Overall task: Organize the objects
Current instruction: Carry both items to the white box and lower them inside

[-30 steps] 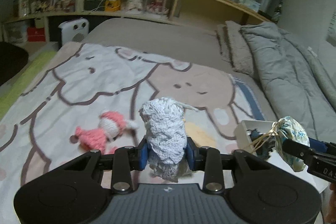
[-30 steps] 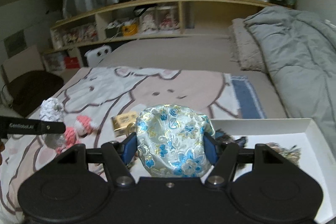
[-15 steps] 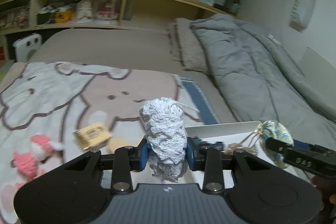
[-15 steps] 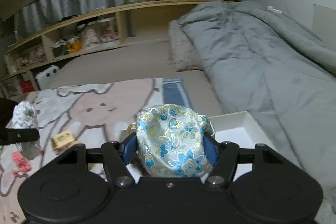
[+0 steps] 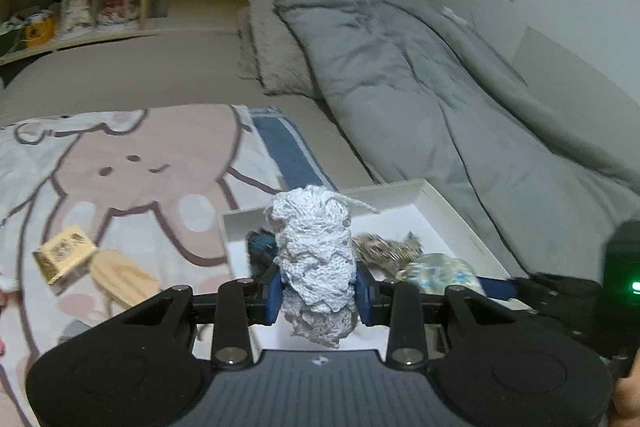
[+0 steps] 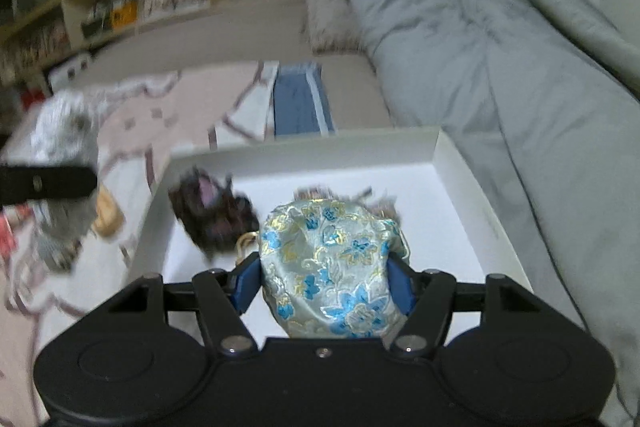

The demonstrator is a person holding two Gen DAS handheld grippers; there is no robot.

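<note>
My left gripper [image 5: 317,293] is shut on a white crocheted bundle [image 5: 314,251] and holds it above the near-left corner of a shallow white box [image 5: 436,199] on the bed. My right gripper [image 6: 325,285] is shut on a pale brocade pouch with blue flowers [image 6: 330,271], held over the white box [image 6: 304,151]. In the left wrist view the pouch [image 5: 440,273] sits low in the box. A dark furry item [image 6: 214,215] and a brownish tangle [image 5: 386,249] lie inside the box. The crocheted bundle [image 6: 60,147] shows blurred at left in the right wrist view.
A cartoon-print blanket [image 5: 132,163] covers the bed. A small gold box [image 5: 64,257] and a tan wooden piece [image 5: 124,277] lie on it left of the white box. A grey duvet [image 5: 440,87] is bunched at right. Shelves [image 5: 100,7] run behind.
Both grippers have swung right toward the white box. The right gripper has come down over the box with the pouch. The pink doll has slid out of the left view.
</note>
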